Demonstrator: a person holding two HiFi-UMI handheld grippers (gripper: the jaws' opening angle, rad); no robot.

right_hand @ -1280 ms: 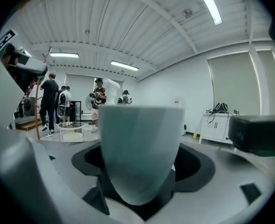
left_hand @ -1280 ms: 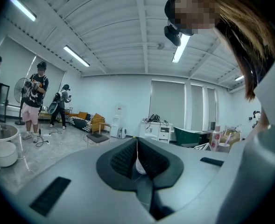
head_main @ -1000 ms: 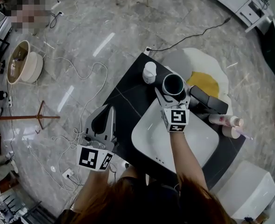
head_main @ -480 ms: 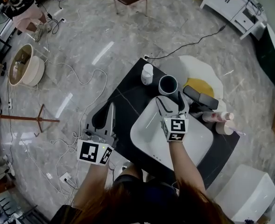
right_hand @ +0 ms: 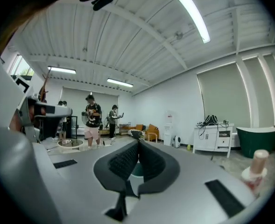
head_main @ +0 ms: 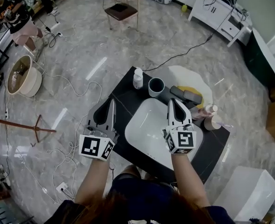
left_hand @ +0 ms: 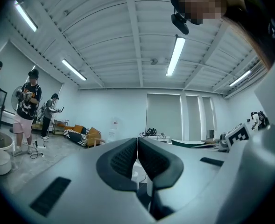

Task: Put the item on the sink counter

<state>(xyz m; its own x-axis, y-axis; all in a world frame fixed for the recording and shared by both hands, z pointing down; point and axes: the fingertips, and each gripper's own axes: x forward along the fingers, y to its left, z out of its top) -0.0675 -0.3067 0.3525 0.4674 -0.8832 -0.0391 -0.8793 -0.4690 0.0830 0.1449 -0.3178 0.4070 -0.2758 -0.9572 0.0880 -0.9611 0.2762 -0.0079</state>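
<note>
Now drawn back from the mug [head_main: 156, 87] on the tabletop [head_main: 123, 96], the right gripper [head_main: 173, 101] has just closed its jaws empty, placement seemingly done.

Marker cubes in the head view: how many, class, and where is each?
2. One rides on the left gripper, beside the black counter's left edge; the other on the right gripper, above the white basin.
</note>
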